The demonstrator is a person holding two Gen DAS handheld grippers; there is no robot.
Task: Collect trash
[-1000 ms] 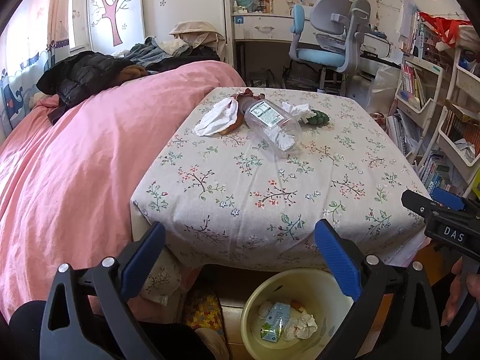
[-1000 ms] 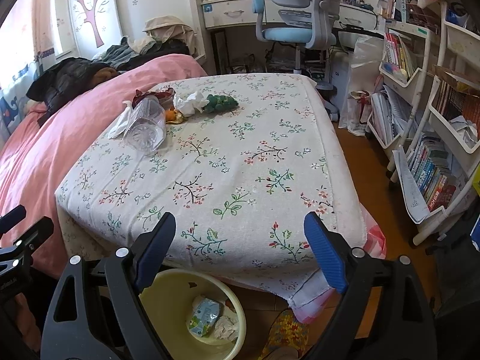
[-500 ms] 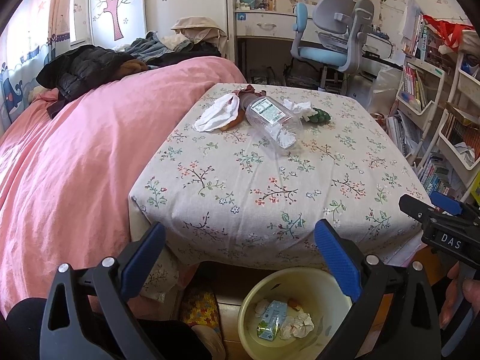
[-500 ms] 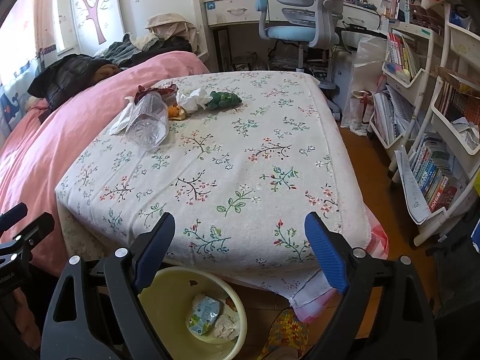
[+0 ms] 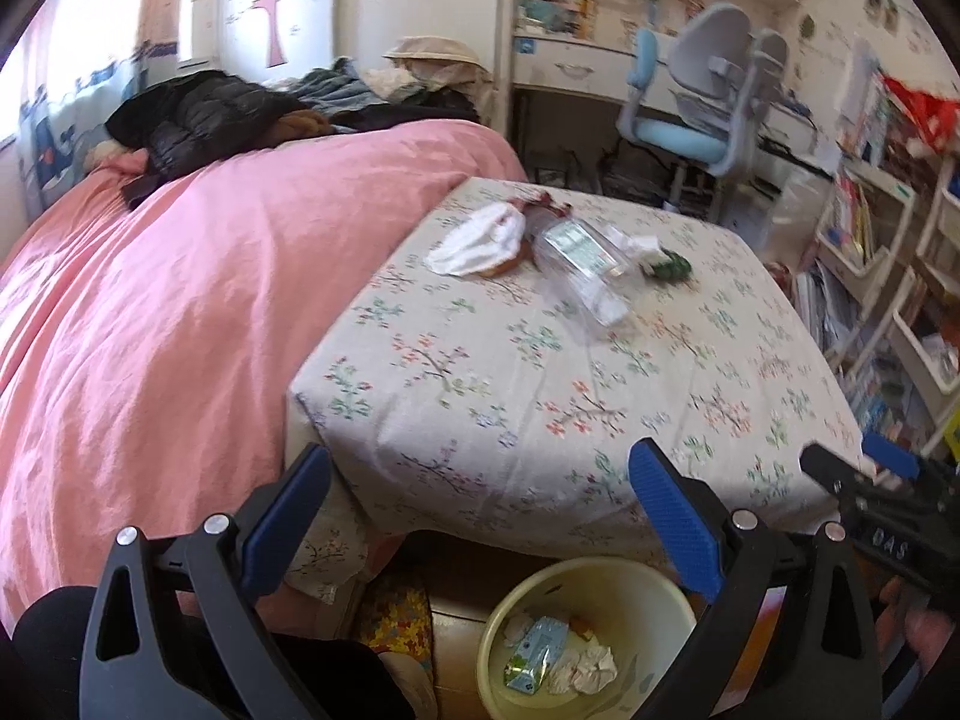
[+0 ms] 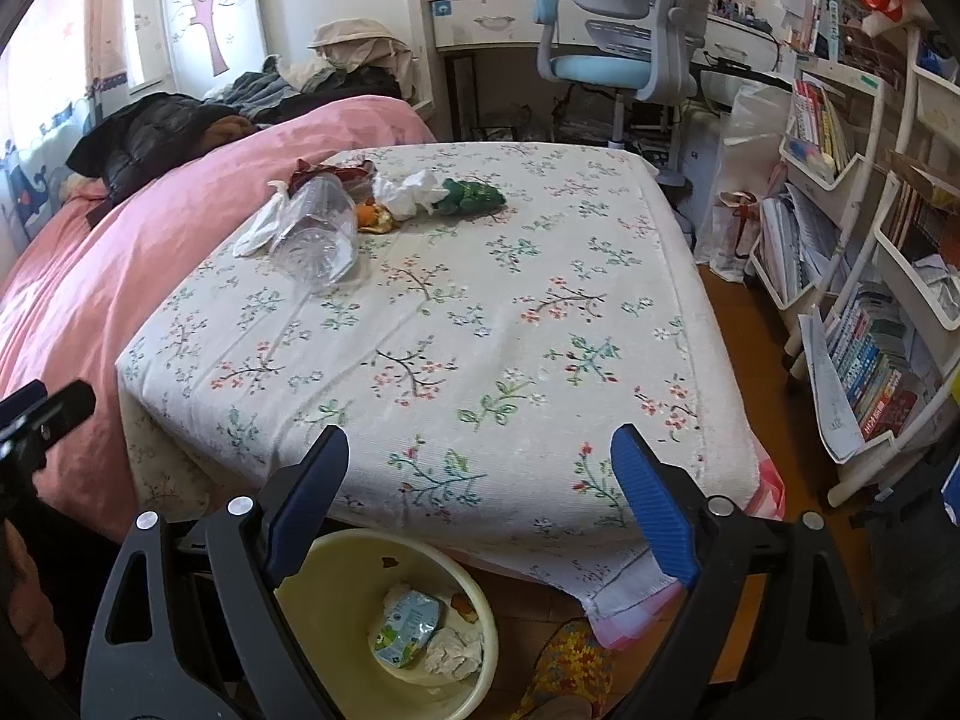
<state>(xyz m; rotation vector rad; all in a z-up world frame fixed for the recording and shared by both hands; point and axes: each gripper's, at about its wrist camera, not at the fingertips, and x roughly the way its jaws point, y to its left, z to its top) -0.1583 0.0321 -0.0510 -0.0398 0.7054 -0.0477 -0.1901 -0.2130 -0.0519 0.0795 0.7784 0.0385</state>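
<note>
Trash lies at the far left of the floral-cloth table (image 5: 540,396) (image 6: 480,330): a clear plastic bottle (image 5: 579,261) (image 6: 318,234), white crumpled tissue (image 5: 480,237) (image 6: 411,192), a green wrapper (image 5: 669,267) (image 6: 474,195), orange peel (image 6: 372,217) and a dark red wrapper (image 6: 327,173). A pale yellow bin (image 5: 585,636) (image 6: 384,618) on the floor at the near table edge holds a carton and crumpled paper. My left gripper (image 5: 480,510) and right gripper (image 6: 480,492) are both open and empty, held over the bin at the near edge.
A bed with a pink duvet (image 5: 180,312) runs along the left, with dark clothes piled on it. White book shelves (image 6: 852,276) stand at the right. A desk and blue-grey chair (image 6: 624,54) stand behind. A patterned slipper (image 6: 570,666) lies on the wooden floor.
Both grippers have moved a little closer to the table and the left one has turned left. Both stay open and empty. The trash has not moved.
</note>
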